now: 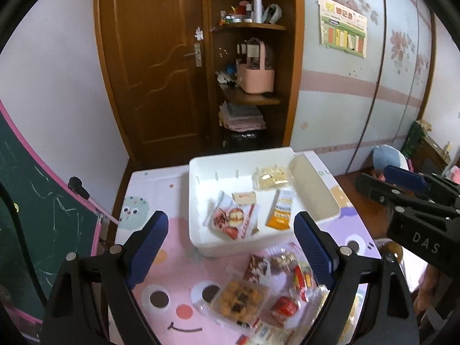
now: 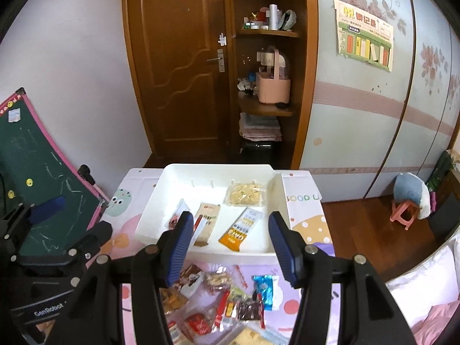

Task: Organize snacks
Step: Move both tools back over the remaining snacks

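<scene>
Both claws hover above the surface (image 2: 299, 201), which carries a cartoon-print cover, and point down toward it.

Left claw (image 1: 231, 247): jaws stand wide apart, nothing between the pads. Right claw (image 2: 230, 247): jaws partly spread, narrower than the left, also empty. In the left wrist view the right claw shows at the right edge, well off the surface.

White bin (image 2: 149, 207) sits at the far end of the surface, open side up. Inside it:
- clear bag of pale crackers (image 2: 244, 195), far right part of the bin floor
- orange-and-white bar (image 2: 240, 228), near right, lying flat
- brown-and-cream bar (image 2: 205, 221), middle, lying flat, partly behind the right claw's left finger
- red-printed packet (image 1: 230, 218), near left, beside the brown-and-cream bar

Loose snack pile (image 2: 224, 299) lies on the near part of the surface, just in front of the bin's near wall. Identifiable in it: a clear tray of chocolate-topped cookies (image 1: 240, 294), a blue wrapper (image 2: 264, 287), a dark chocolate packet (image 1: 257, 267), and several red wrappers; the rest overlap too much to separate.

Background: a green chalkboard (image 2: 34, 166) leans at the left; a wooden door (image 2: 178, 66) and open shelves (image 2: 267, 109) stand beyond the far end.
</scene>
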`<state>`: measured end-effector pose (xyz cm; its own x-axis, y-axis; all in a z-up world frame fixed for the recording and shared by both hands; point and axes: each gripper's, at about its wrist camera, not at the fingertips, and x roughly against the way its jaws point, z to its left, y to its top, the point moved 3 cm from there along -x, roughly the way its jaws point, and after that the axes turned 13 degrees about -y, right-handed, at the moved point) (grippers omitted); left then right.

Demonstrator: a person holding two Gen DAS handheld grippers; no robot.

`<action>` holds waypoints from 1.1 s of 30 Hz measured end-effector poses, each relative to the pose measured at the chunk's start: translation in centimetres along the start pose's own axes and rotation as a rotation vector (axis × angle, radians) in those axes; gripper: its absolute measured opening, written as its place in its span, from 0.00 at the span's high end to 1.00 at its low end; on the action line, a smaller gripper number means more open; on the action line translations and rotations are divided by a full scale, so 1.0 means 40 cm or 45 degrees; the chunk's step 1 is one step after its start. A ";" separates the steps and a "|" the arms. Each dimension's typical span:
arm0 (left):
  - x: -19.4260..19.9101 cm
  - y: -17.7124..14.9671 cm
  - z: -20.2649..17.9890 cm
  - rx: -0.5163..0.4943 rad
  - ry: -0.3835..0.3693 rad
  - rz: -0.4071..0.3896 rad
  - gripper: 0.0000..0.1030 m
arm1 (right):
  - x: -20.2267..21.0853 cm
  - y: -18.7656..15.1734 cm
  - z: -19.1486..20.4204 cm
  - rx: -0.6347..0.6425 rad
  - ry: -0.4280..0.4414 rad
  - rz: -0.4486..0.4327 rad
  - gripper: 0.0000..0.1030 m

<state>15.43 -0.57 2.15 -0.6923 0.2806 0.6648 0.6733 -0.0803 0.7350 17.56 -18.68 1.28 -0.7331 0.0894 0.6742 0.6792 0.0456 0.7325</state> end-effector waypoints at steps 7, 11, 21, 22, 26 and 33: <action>0.069 -0.053 -0.046 -0.060 0.017 0.006 0.14 | 0.038 -0.049 -0.023 -0.038 0.049 0.064 0.47; 0.107 -0.103 -0.061 -0.068 -0.018 0.000 0.14 | 0.064 -0.093 -0.039 -0.028 0.046 0.072 0.47; 0.071 -0.328 -0.069 -0.042 -0.141 0.185 0.14 | 0.040 -0.280 -0.078 -0.057 0.043 0.239 0.47; 0.058 -0.359 -0.068 -0.033 -0.157 0.220 0.14 | 0.027 -0.312 -0.081 -0.065 0.041 0.273 0.47; -0.004 -0.469 -0.058 0.021 -0.182 0.349 0.14 | -0.015 -0.408 -0.085 -0.078 0.031 0.365 0.47; -0.117 -0.622 -0.077 0.094 -0.247 0.574 0.14 | -0.110 -0.546 -0.091 -0.117 0.008 0.576 0.47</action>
<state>1.12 -2.83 -18.84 -0.2713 0.4071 0.8721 0.9160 -0.1689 0.3638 5.82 -23.70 -17.34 -0.3644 0.0739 0.9283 0.9252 -0.0848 0.3699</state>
